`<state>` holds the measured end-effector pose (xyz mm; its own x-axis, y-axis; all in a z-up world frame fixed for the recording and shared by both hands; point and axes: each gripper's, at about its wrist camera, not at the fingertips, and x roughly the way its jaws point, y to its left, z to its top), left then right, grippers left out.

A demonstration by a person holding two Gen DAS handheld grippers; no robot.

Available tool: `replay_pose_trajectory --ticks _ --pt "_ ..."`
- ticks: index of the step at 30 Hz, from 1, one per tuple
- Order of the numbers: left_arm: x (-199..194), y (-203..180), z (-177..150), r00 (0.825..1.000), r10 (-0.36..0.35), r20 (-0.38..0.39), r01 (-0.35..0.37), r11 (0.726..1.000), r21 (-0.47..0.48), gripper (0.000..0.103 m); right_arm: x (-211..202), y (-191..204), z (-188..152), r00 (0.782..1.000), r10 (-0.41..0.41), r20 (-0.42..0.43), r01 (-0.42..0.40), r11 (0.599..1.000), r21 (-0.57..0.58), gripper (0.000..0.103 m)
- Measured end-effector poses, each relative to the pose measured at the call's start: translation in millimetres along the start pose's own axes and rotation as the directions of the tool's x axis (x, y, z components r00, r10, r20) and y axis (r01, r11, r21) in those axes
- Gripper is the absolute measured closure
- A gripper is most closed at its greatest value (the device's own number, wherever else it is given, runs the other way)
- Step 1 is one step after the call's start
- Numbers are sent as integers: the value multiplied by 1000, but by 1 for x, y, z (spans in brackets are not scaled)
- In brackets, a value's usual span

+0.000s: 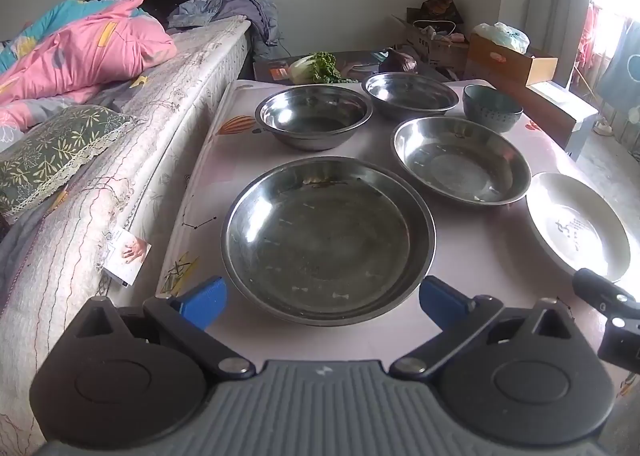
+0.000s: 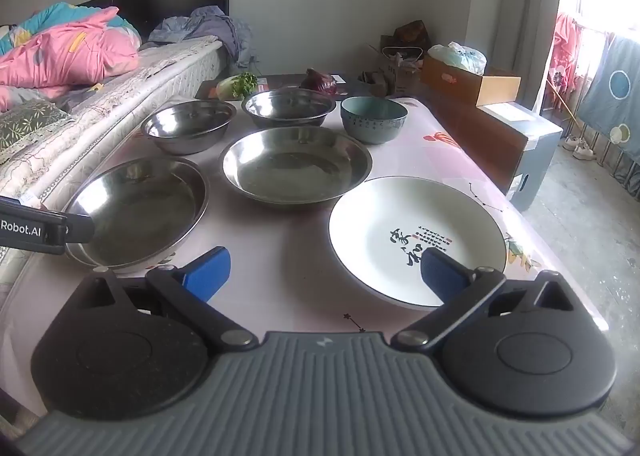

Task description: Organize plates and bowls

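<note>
On the pink tablecloth (image 2: 280, 256) stand a large steel plate (image 1: 328, 240) (image 2: 140, 212), a second steel plate (image 1: 460, 160) (image 2: 296, 164), two steel bowls (image 1: 314, 116) (image 1: 410, 92) at the back, a teal ceramic bowl (image 1: 492, 108) (image 2: 374, 118) and a white plate with black calligraphy (image 1: 576, 224) (image 2: 416, 232). My left gripper (image 1: 322, 302) hovers open over the near rim of the large steel plate, holding nothing. My right gripper (image 2: 326, 272) is open and empty, its right finger over the white plate's near edge.
A bed with a mattress (image 1: 120, 176) and pink quilt (image 1: 92, 44) runs along the table's left side. Leafy greens (image 1: 316, 68) and a purple cabbage (image 1: 398, 62) lie beyond the far edge. Cardboard boxes (image 1: 508, 60) stand at the back right. Bare floor (image 2: 592, 224) lies to the right.
</note>
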<state>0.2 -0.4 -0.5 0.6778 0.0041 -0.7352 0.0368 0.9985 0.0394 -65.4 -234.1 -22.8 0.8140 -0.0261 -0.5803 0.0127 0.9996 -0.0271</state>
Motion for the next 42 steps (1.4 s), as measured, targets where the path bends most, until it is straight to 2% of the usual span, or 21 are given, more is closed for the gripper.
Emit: replay_pose_trajectory --ticks 3,5,9,17,23,42 --pt "2 -1 -1 1000 3 -8 -3 1000 12 0 0 4 0 1000 20 4 -20 1000 4 1" --pt "1 -3 -6 1000 15 -5 -15 1000 13 0 -1 -3 1 998 54 15 -55 997 53 1" --pt "-1 -3 -5 1000 13 -25 -13 1000 14 0 -3 -4 2 999 35 14 -36 998 60 1" --pt "6 -4 -5 999 8 -45 -8 1000 16 0 -2 -14 5 999 47 3 -47 995 93 1" --pt "9 -6 -6 999 7 -54 -6 1000 22 0 -2 -12 6 1000 2 -2 -2 998 65 1" --pt "14 -8 -6 998 10 -65 -8 1000 30 0 9 -16 6 996 58 -63 -50 993 110 1"
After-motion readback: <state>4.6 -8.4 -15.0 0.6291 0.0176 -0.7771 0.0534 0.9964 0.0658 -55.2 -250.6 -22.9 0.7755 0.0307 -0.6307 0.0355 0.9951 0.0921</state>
